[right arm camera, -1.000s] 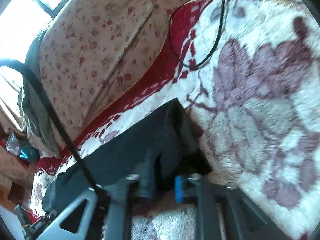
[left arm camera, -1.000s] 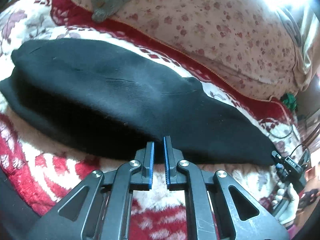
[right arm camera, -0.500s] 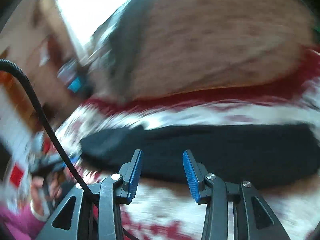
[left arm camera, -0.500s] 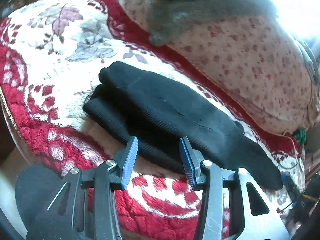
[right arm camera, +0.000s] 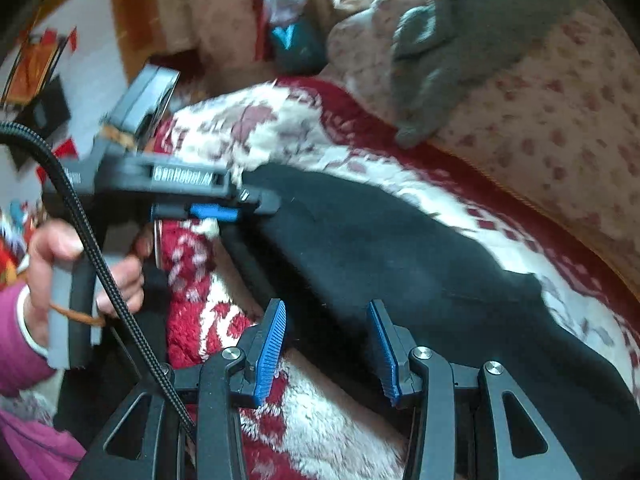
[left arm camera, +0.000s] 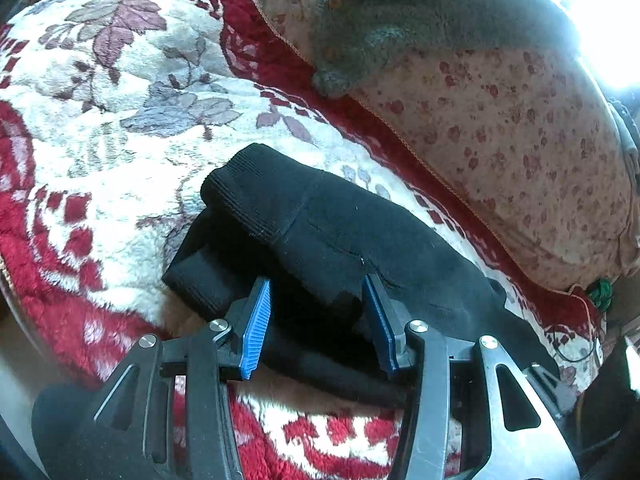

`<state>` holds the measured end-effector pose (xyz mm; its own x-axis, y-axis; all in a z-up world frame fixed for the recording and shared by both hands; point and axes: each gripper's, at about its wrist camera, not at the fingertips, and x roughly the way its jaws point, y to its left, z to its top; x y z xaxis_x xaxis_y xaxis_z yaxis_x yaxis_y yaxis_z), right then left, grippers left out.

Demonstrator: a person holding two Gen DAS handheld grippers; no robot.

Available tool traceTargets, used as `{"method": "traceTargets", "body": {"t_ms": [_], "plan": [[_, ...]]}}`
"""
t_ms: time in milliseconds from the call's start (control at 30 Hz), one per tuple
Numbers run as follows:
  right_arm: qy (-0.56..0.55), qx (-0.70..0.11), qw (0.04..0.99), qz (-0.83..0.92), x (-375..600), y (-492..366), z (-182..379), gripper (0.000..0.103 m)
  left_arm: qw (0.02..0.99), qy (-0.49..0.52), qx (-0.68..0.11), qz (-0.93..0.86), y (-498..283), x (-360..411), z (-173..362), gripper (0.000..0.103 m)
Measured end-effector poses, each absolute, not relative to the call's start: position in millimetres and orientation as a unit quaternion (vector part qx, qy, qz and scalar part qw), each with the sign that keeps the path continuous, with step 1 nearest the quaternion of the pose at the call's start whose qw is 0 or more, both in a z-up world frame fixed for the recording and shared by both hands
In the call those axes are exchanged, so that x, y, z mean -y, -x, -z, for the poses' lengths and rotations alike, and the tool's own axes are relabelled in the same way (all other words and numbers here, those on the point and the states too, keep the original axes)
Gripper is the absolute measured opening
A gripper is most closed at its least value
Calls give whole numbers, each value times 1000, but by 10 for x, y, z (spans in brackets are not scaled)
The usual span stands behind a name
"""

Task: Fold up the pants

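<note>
The black pants [left arm camera: 320,224] lie folded lengthwise on a red and white floral blanket [left arm camera: 120,120]. My left gripper [left arm camera: 316,316] is open, its blue pads on either side of the near edge at the waistband end. In the right wrist view the pants [right arm camera: 400,248] stretch from left to right. My right gripper [right arm camera: 328,344] is open at their near edge, around the middle. The left gripper also shows in the right wrist view [right arm camera: 216,212], held by a hand at the pants' left end.
A floral cushion [left arm camera: 500,128] runs along the far side, with a grey garment [left arm camera: 400,20] draped on it. A black cable [right arm camera: 100,264] crosses the right wrist view. Room clutter stands beyond the blanket's left end [right arm camera: 160,20].
Both grippers opened from shut. The left one moved to the waistband end and closed in on the near edge. The right one let go of the leg end and swung toward the middle.
</note>
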<state>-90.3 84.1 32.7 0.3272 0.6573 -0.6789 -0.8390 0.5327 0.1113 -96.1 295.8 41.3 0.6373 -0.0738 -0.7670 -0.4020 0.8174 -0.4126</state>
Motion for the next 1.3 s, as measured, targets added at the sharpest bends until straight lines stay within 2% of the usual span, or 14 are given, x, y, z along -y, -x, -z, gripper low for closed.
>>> {"method": "traceTargets", "body": {"t_ms": [133,267,300,367,500,733,800,867,933,1000,1300], "plan": [[182,-325,816,-441,-983,879,-240,40,855,289,-421,-95,871,-2974,-354,45],[181,-323,821,-435,-1012,783,-219,13,859,308,-400,-90,847,-3011,-321,43],[173,-324,821,-437,-999,763,-226,12,860,309,-396,-92,847,-3020,-318,31],[167,-326,820,-439,-1000,761,-260,8,863,300,-393,-102,863,-3038,-331,15],[126,-329,816,-459,-894,801,-396,6,869,311,-375,-91,1006,-3077,-443,9],[120,-312,817,-470,-855,910,-477,4,877,286,-374,-95,1146,-3052,-507,8],[140,-310,822,-457,-901,943,-466,10,870,290,-386,-98,1131,-3076,-469,8],[159,-318,818,-452,-957,963,-434,35,856,311,-400,-100,1131,-3122,-413,9],[174,-312,818,-450,-988,1007,-405,43,850,325,-403,-98,1164,-3146,-387,18],[187,-303,822,-444,-1012,1027,-371,43,852,327,-396,-97,1208,-3153,-389,41],[246,-303,826,-407,-1163,935,-154,43,861,274,-412,-117,1035,-3051,-360,43]]}}
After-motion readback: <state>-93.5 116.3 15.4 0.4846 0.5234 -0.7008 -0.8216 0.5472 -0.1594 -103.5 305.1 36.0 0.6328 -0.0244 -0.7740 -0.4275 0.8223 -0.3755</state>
